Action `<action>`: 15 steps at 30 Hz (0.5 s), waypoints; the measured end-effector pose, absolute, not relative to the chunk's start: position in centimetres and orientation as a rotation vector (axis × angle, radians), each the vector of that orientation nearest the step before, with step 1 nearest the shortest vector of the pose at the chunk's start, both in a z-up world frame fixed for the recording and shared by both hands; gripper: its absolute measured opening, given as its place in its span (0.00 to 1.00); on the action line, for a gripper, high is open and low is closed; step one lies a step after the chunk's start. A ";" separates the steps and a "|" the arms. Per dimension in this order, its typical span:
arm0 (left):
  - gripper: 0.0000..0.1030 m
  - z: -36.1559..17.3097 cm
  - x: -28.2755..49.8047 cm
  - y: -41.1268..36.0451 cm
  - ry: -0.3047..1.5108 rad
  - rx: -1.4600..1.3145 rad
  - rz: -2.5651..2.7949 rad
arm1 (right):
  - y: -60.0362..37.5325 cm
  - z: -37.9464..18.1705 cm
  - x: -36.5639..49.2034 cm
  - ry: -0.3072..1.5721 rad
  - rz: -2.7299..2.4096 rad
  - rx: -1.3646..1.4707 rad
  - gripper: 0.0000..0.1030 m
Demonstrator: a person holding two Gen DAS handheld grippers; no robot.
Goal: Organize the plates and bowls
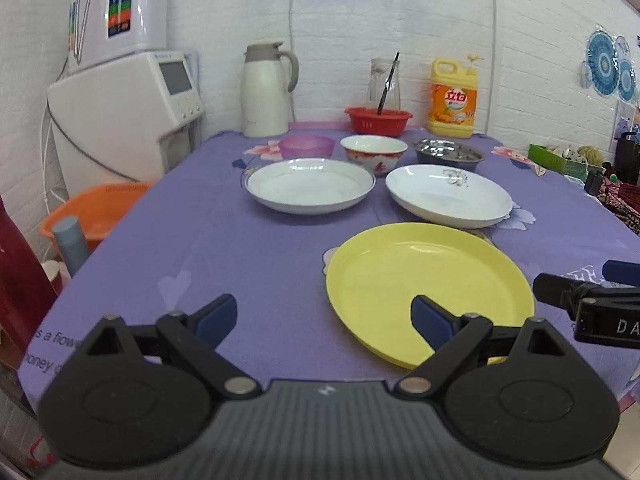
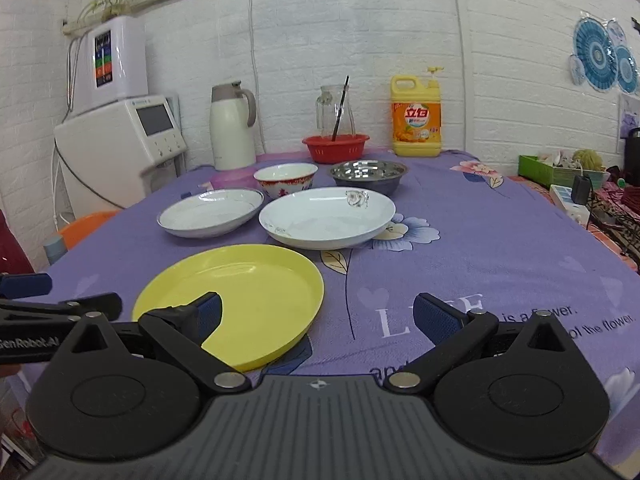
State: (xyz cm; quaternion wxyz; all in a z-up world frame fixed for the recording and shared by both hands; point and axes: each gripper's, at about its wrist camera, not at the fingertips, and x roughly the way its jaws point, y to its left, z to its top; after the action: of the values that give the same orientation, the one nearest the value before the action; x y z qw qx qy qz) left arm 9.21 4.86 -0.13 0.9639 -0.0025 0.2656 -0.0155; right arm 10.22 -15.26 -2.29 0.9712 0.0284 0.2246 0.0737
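Hovering low over the near edge of the desk (image 2: 500, 240), we hold both grippers empty, with nothing yet stacked, so we judge the sorting is only at its start.

The left gripper (image 1: 324, 320) has its jaws wide apart, and its right finger overlaps the near rim of the yellow plate (image 1: 428, 292) in that view; whether it touches we cannot tell. The right gripper (image 2: 316, 316) also has its jaws wide apart, its left finger over the same plate's near right side.

That yellow plate is our landmark and lies closest to us. Just beyond it to the right sits the flowered white plate (image 2: 326, 216), and beyond it to the left the rimmed white plate (image 2: 210, 212); the two white plates lie close together but apart. Behind them runs a row of bowls: a purple bowl (image 1: 306, 146) on the left, a red-patterned bowl (image 2: 285, 178) in the middle, a steel bowl (image 2: 368, 174) on the right. Farthest from the yellow plate stand a red basket (image 2: 335, 146), a thermos (image 2: 232, 128) and a soap bottle (image 2: 416, 120).

Next, we think, one gripper should close on a plate rim, which calls for sliding one jaw under the shallow lip. The plates are smooth and may slip.
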 end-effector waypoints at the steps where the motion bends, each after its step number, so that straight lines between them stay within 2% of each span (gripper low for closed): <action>1: 0.90 -0.4 10.3 5.4 0.567 -0.030 -0.049 | -15.3 -2.6 11.3 0.478 0.154 0.063 1.00; 6: 0.90 -1.1 14.0 6.1 0.674 -0.131 -0.151 | -14.6 -3.8 14.5 0.589 0.193 0.063 1.00; 15: 0.88 -1.7 18.0 5.3 0.755 -0.067 -0.202 | -12.7 -4.6 17.1 0.688 0.227 -0.025 1.00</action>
State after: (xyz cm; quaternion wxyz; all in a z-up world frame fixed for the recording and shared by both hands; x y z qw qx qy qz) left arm 17.99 5.28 -1.68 0.9240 -0.0327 0.3681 -0.0983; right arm 17.07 -12.75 -4.62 0.9350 -0.0122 0.3366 0.1113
